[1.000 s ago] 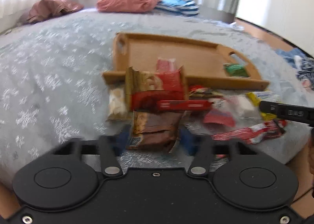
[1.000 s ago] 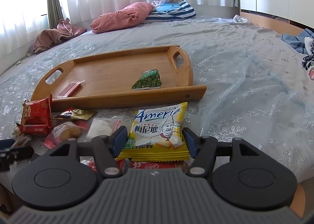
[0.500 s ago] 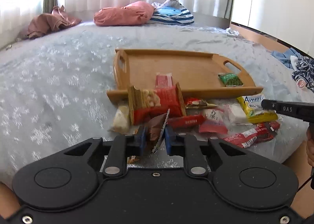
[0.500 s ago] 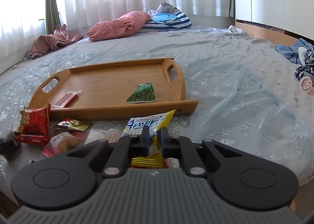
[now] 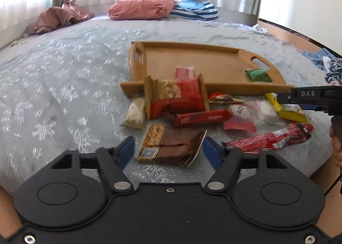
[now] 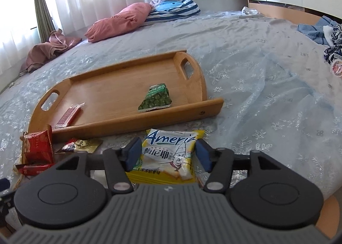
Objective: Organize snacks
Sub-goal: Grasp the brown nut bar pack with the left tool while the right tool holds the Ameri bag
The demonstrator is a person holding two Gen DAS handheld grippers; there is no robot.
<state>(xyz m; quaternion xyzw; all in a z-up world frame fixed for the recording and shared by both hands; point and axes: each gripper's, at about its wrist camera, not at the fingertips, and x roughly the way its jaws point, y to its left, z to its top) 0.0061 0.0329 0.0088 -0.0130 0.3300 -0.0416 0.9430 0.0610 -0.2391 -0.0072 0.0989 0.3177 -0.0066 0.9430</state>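
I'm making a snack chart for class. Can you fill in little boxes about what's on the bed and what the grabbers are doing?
in tray: green pea packet, red bar
tray: on bed
left gripper: jaws open around brown packet
right gripper: jaws open around yellow packet

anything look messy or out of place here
Yes. Most snacks lie jumbled on the bed in front of the wooden tray, which holds only a green packet and a red bar. The red cracker bag leans against the tray's front edge.
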